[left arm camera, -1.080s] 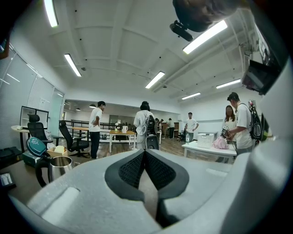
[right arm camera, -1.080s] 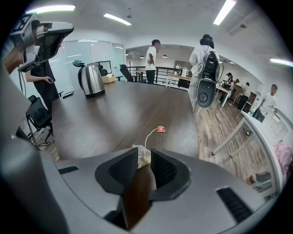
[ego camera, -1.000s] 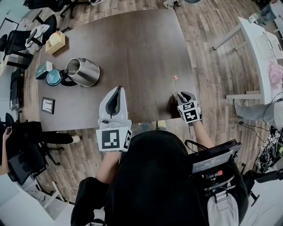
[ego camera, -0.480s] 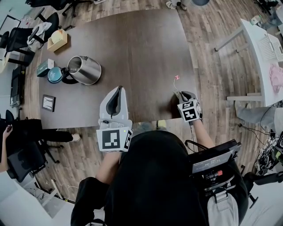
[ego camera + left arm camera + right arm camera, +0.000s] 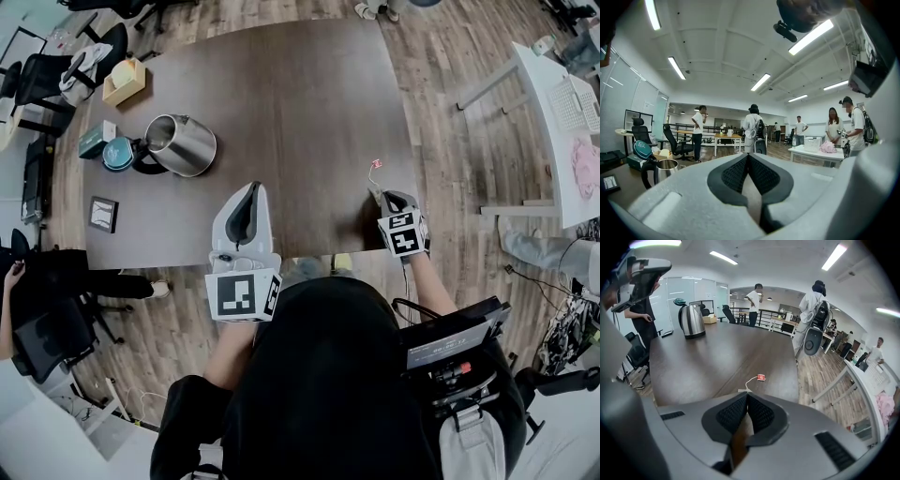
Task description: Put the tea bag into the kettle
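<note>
A steel kettle (image 5: 180,144) stands open-topped at the left of the dark table (image 5: 300,103); it also shows in the left gripper view (image 5: 665,169) and the right gripper view (image 5: 693,320). My right gripper (image 5: 379,196) rests near the table's front right edge, shut on the tea bag (image 5: 740,391), of which only a corner peeks past the tips. Its white string runs to a red tag (image 5: 761,377) lying on the table (image 5: 376,163). My left gripper (image 5: 246,201) hovers over the front edge, shut and holding nothing (image 5: 748,155).
Next to the kettle sit a teal round object (image 5: 116,157), a teal box (image 5: 94,142) and a yellow box (image 5: 122,84); a small frame (image 5: 101,214) lies near the front left. Office chairs stand at the left, a white table (image 5: 553,112) at the right. Several people stand beyond.
</note>
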### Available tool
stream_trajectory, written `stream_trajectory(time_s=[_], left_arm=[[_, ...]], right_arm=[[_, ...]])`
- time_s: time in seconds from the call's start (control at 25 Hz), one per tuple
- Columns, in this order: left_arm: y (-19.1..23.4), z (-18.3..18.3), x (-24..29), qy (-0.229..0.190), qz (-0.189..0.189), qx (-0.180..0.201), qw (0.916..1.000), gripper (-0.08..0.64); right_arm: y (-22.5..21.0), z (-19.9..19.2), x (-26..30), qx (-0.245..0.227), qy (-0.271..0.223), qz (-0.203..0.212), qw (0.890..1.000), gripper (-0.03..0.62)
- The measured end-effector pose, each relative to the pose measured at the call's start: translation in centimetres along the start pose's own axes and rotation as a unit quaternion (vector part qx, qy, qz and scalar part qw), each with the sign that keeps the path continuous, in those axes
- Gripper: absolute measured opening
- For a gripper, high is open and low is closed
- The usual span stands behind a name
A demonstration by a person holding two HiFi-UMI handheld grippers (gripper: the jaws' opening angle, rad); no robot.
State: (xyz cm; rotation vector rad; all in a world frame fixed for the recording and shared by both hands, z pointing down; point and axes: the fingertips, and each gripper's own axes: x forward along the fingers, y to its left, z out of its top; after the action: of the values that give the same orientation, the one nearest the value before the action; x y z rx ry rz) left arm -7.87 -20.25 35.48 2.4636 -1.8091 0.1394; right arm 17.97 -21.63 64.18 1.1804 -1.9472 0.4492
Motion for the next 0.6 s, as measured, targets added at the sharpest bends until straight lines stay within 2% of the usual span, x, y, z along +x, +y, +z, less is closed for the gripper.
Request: stream_trajectory(time_s=[0.32,0.6], left_arm=[[0.2,0.2,-0.7,-0.004,0.010,-0.002,0.9999,0.003],[0.4,0.2,-1.6,-0.009,0.021,-0.002,0.9997,0.003]], right_arm=[[-0.3,2.3,-1.3,-0.010,-0.027,-0.005,1.000,0.009],[0.9,6.9,-3.3,-0.029,-0.081,0.005,0.996,0.008]])
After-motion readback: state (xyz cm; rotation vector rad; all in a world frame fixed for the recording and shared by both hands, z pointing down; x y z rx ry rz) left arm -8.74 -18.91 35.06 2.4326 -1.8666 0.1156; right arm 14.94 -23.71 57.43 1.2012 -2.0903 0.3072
